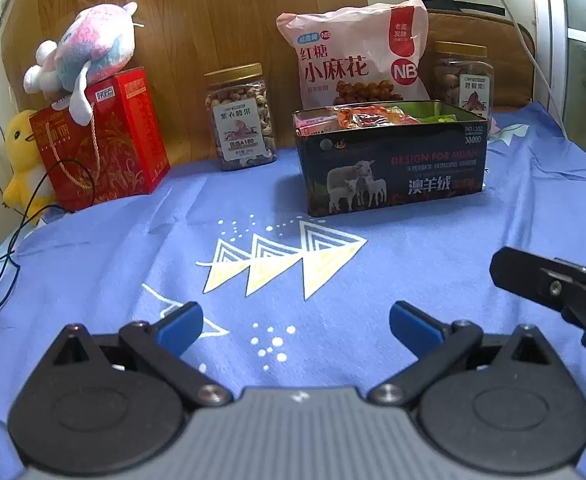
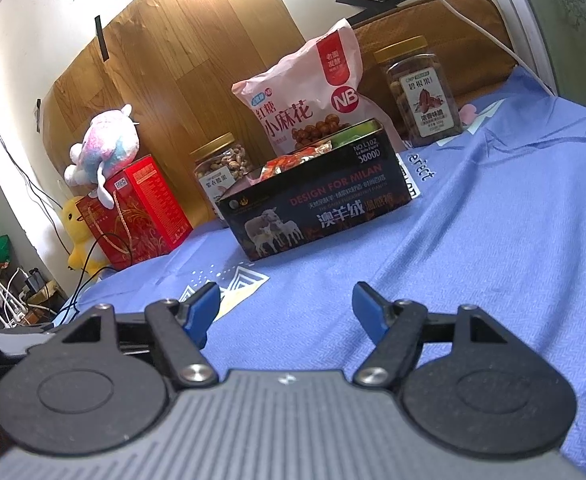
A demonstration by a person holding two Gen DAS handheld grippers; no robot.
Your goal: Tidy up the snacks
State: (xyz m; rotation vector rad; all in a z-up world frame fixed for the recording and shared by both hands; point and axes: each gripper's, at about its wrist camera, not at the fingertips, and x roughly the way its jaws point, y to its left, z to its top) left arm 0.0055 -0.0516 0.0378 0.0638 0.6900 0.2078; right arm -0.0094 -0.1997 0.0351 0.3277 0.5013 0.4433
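A: Left to right, what's readable?

B: Red gift box point(image 1: 105, 140), unreadable. Two gold-lidded nut jars point(image 1: 243, 116) point(image 1: 463, 78) flank a pink "NB" snack bag point(image 1: 357, 56). In front, an open tin point(image 1: 393, 164), "DESIGN FOR MILAN", holds half-hidden snack packets point(image 1: 369, 114).

A: Grippers?

B: Left gripper point(image 1: 296, 326) and right gripper point(image 2: 285, 312) both spread, empty, over the blue cloth point(image 1: 413, 264).
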